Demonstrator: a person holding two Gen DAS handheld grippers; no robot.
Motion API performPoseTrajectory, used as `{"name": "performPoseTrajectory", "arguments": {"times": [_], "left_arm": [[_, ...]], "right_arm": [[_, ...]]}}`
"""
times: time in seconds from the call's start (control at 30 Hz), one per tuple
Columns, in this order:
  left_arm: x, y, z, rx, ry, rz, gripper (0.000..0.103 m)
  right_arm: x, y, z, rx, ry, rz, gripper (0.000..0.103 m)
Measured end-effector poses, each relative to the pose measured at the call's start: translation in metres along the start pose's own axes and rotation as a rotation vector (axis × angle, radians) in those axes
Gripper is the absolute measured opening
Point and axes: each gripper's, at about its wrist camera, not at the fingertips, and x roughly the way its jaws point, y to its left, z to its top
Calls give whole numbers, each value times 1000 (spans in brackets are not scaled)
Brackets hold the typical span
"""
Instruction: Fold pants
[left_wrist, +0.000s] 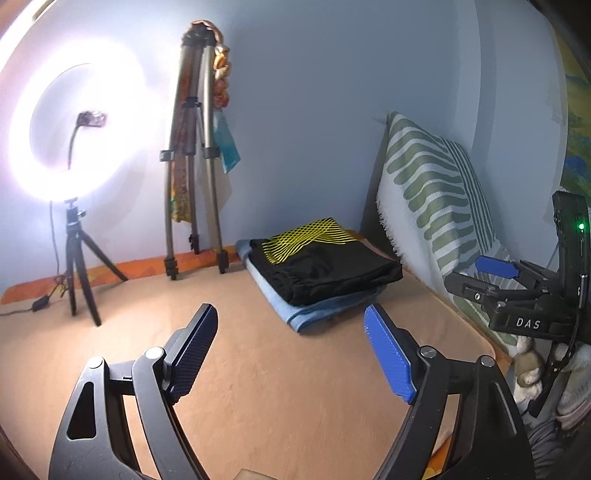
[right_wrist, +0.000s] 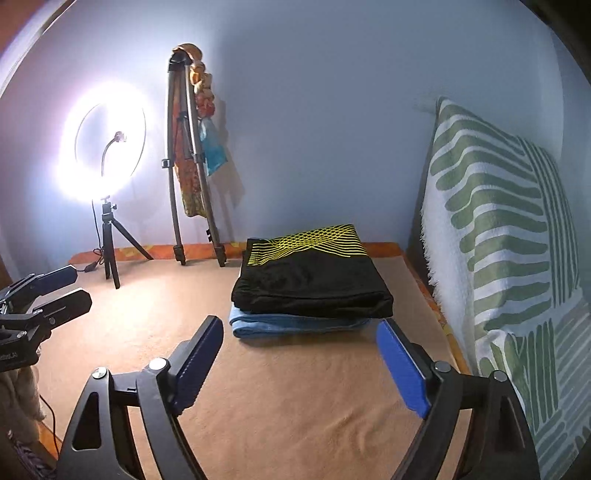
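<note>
1. The tan table (right_wrist: 295, 387) holds everything.
2. A green-striped cushion (right_wrist: 498, 240) leans at the right edge.
3. A ring light (left_wrist: 70, 129) glows beside a tall tripod (left_wrist: 192, 147).
4. The black pants (right_wrist: 314, 280) lie folded on a blue towel (right_wrist: 295, 325).
5. The left gripper (left_wrist: 291, 350) and right gripper (right_wrist: 301, 362) hover spread wide, holding nothing, short of the pile.
</note>
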Motion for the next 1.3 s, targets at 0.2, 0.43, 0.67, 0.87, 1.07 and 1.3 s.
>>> {"name": "performPoseTrajectory", "arguments": {"times": [0.2, 0.43, 0.67, 0.87, 1.07, 1.3], "left_arm": [[-12, 9, -12, -20, -18, 48, 82], [-11, 16, -15, -17, -8, 77, 82], [-6, 15, -20, 0, 14, 88, 82], [0, 16, -23, 0, 33, 89, 82], [2, 15, -24, 3, 36, 93, 82], [-1, 10, -26, 17, 38, 89, 82]], "right_arm": [[-6, 13, -9, 8, -25, -28, 100], [-7, 29, -15, -16, -73, -80, 103], [5, 38, -23, -49, -79, -98, 103], [14, 30, -25, -11, -63, -97, 103], [12, 24, -25, 14, -74, -111, 103], [13, 22, -24, 30, -68, -108, 103]]}}
